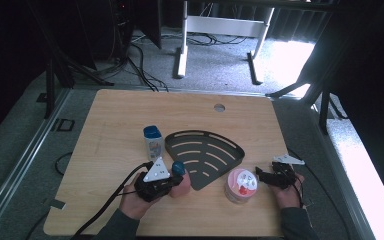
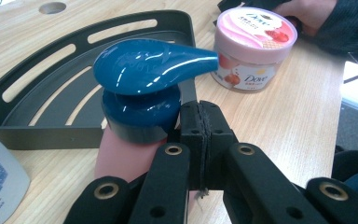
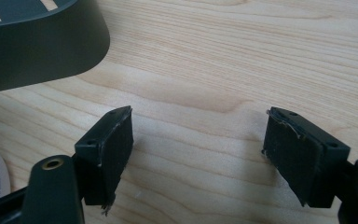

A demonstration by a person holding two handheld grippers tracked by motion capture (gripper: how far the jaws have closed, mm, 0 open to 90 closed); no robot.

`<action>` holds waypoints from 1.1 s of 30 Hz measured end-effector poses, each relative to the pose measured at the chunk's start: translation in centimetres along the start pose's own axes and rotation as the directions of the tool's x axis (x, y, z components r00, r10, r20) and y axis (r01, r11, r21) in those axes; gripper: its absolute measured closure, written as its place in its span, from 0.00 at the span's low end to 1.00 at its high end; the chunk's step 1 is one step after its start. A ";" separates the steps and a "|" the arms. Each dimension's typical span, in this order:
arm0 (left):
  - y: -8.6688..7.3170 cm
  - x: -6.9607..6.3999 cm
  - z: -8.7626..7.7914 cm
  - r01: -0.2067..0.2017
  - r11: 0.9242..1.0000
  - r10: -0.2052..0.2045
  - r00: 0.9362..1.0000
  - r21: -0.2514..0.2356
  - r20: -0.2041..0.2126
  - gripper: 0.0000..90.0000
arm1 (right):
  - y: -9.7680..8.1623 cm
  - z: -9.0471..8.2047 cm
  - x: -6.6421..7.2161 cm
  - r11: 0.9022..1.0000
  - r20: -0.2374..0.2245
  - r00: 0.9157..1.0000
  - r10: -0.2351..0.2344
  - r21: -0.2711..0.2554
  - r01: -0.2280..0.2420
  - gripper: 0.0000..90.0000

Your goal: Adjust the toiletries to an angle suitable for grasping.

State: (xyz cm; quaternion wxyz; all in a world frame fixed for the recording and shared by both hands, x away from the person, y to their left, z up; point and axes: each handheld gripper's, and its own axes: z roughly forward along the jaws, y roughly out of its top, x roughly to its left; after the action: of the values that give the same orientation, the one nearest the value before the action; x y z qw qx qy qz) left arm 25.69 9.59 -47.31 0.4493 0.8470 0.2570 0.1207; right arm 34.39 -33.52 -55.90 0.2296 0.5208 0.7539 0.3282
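Note:
A pink pump bottle [image 1: 181, 184] with a blue pump head [image 2: 144, 65] stands near the table's front edge. My left gripper [image 2: 200, 123] is shut with its pads pressed together and nothing between them, just right of the bottle's blue collar; whether it touches the collar I cannot tell. In the high view my left gripper [image 1: 169, 182] lies against the bottle's left side. A pink Dove jar [image 1: 240, 185] [image 2: 254, 46] stands to the right. My right gripper [image 1: 264, 175] [image 3: 198, 135] rests open beside the jar, with bare wood between its jaws.
A black slotted corner shelf [image 1: 205, 152] [image 2: 51, 70] [image 3: 37, 51] lies flat behind the pump bottle and the jar. A white bottle with a blue cap [image 1: 152, 141] stands left of the shelf. The wooden table [image 1: 130, 110] has a cable hole [image 1: 219, 107] at the back.

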 end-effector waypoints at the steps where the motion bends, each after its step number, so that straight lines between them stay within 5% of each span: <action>1: 0.0 0.0 0.0 -0.002 1.000 0.002 1.000 0.003 -0.004 0.99 | 0.0 0.0 0.0 1.000 0.000 1.000 0.001 0.000 -0.001 0.26; 10: -0.5 0.3 -0.5 0.010 0.999 -0.008 0.999 0.030 -0.054 0.99 | 0.0 0.0 0.0 1.000 0.000 1.000 0.001 0.000 -0.001 0.26; 18: -1.3 -1.0 0.3 -0.004 0.999 0.002 0.999 0.043 0.040 0.98 | 0.0 0.0 0.0 1.000 0.000 1.000 0.000 0.000 0.000 0.26; 22: -1.6 -1.2 1.6 -0.006 0.997 0.003 0.999 0.075 0.040 0.98 | 0.0 0.0 0.0 1.000 0.000 1.000 0.000 0.000 0.000 0.26; 29: -1.8 -1.3 1.5 -0.029 0.990 0.035 0.998 0.135 -0.043 0.99 | 0.0 0.0 0.0 1.000 0.000 1.000 0.001 0.001 -0.001 0.26; 33: -2.0 -1.0 1.1 -0.015 0.991 0.021 0.999 0.131 -0.047 0.99 | 0.0 0.0 0.0 1.000 0.000 1.000 0.000 0.000 0.000 0.26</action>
State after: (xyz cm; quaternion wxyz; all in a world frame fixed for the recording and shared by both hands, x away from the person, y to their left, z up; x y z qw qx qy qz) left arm 24.69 9.25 -49.51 0.3854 0.8737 0.2675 0.1283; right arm 34.39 -33.52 -55.90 0.2298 0.5208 0.7539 0.3280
